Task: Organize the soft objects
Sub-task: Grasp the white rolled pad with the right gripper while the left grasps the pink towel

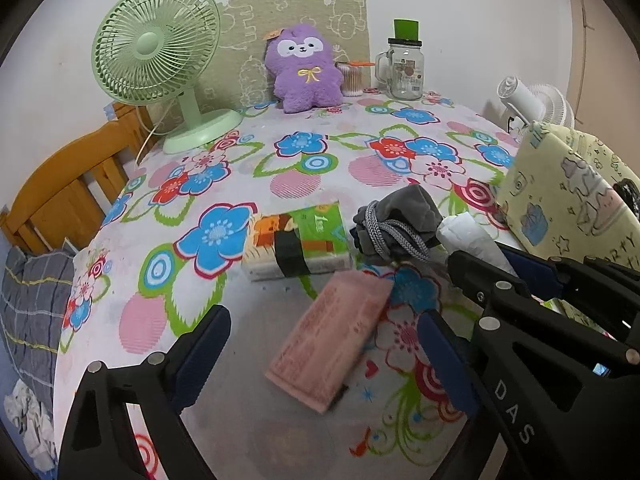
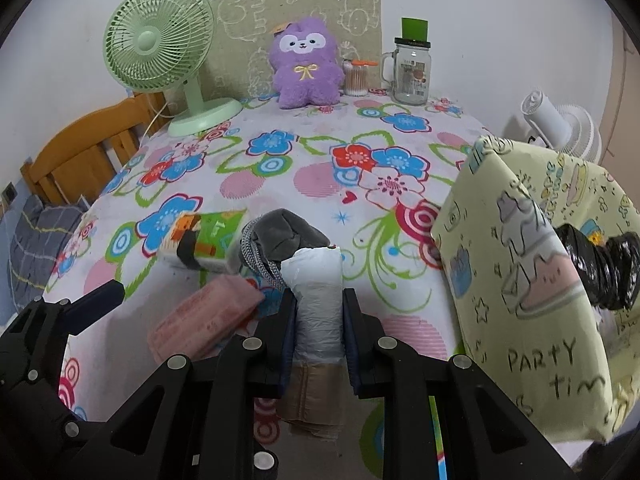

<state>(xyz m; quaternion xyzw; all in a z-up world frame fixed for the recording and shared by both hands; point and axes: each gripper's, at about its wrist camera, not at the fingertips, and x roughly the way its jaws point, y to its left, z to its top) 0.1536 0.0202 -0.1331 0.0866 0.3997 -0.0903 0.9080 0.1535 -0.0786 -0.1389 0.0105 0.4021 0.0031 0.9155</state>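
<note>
My right gripper (image 2: pixel 318 312) is shut on a white plastic-bag roll (image 2: pixel 316 292), which stands upright between its pads. In the left wrist view the same roll (image 1: pixel 468 240) pokes out of the right gripper (image 1: pixel 500 276) at the right. My left gripper (image 1: pixel 324 356) is open, and a pink tissue pack (image 1: pixel 332 340) lies on the tablecloth between its fingers with gaps on both sides. Beyond it lie a grey drawstring pouch (image 1: pixel 396 220) and a green tissue pack (image 1: pixel 300 244). A purple plush (image 1: pixel 304 68) sits against the back wall.
A yellow "party time" fabric box (image 2: pixel 520 280) stands at the right with a black bag roll (image 2: pixel 600 268) in it. A green fan (image 1: pixel 156 56), a glass jar (image 1: pixel 404 68) and a cotton-swab tub (image 1: pixel 352 78) line the back. A wooden chair (image 1: pixel 60 188) is on the left.
</note>
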